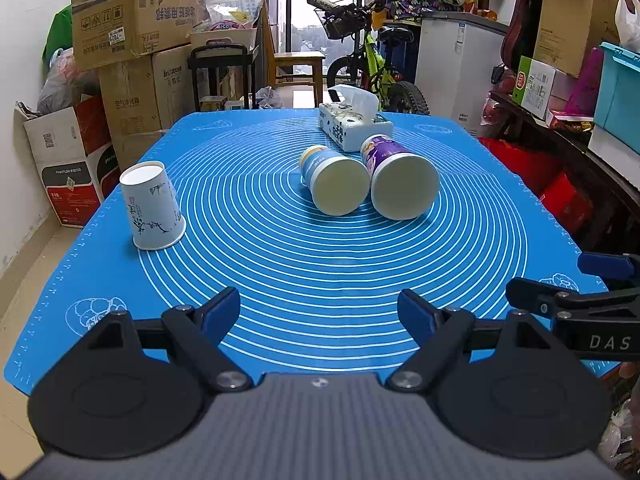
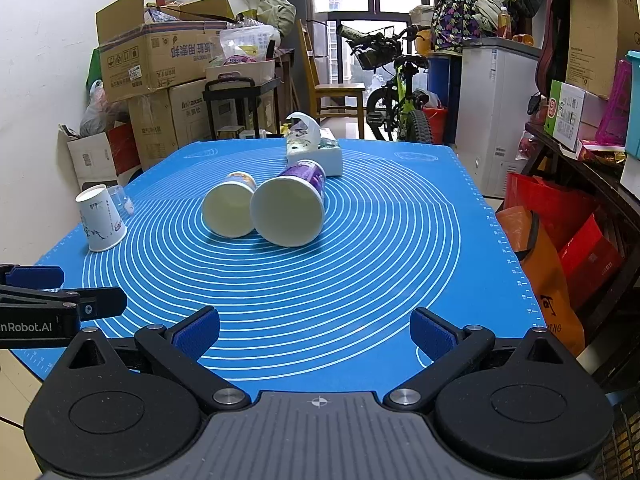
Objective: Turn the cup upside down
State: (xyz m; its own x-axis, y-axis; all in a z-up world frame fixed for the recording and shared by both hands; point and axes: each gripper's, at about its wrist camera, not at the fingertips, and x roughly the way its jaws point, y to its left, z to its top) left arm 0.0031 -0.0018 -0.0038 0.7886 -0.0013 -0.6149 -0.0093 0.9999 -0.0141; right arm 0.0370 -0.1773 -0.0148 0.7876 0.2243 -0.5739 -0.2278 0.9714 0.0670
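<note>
A white paper cup [image 1: 153, 206] with ink drawings stands upside down at the left of the blue mat [image 1: 320, 272]; it also shows in the right wrist view [image 2: 100, 218]. A blue-labelled cup [image 1: 334, 180] and a purple-labelled cup [image 1: 398, 180] lie on their sides mid-mat, mouths toward me; both show in the right wrist view, blue [image 2: 230, 209] and purple [image 2: 289, 205]. My left gripper [image 1: 319, 312] is open and empty over the near mat. My right gripper [image 2: 315, 334] is open and empty, near the front edge.
A tissue box [image 1: 354, 126] lies behind the two cups. Cardboard boxes [image 1: 132, 24] stack at the left, a bicycle [image 1: 376, 64] and white cabinet [image 1: 460, 72] stand behind, shelves and bags at the right. The right gripper's side shows in the left wrist view [image 1: 580, 308].
</note>
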